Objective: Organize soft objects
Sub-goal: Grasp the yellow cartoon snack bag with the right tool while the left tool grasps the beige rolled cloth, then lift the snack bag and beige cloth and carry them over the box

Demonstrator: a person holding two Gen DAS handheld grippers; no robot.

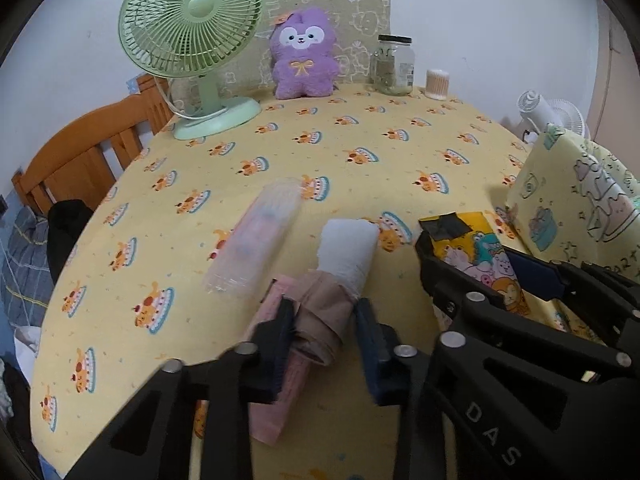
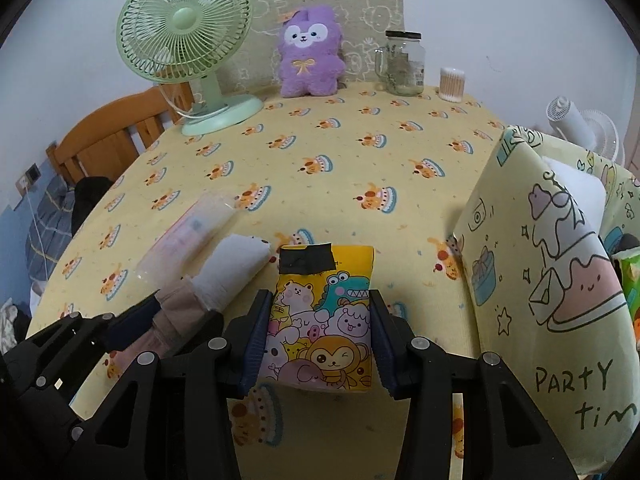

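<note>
Both tongs (image 1: 324,320) (image 2: 320,336) lie low, level, flanking soft bundles.

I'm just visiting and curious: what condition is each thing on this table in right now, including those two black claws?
Left gripper: closed on the beige cloth roll.
Right gripper: jaws straddle the cartoon pouch, which lies flat.
Glass jar: upright, lid on.
Green fan: upright, blades look still.
Purple plush: sitting upright.
Storage bag: standing, top open.

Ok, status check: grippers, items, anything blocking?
Left gripper shut on cloth roll. Right gripper straddling cartoon pack, grip uncertain. Storage bag right, nothing between.
</note>
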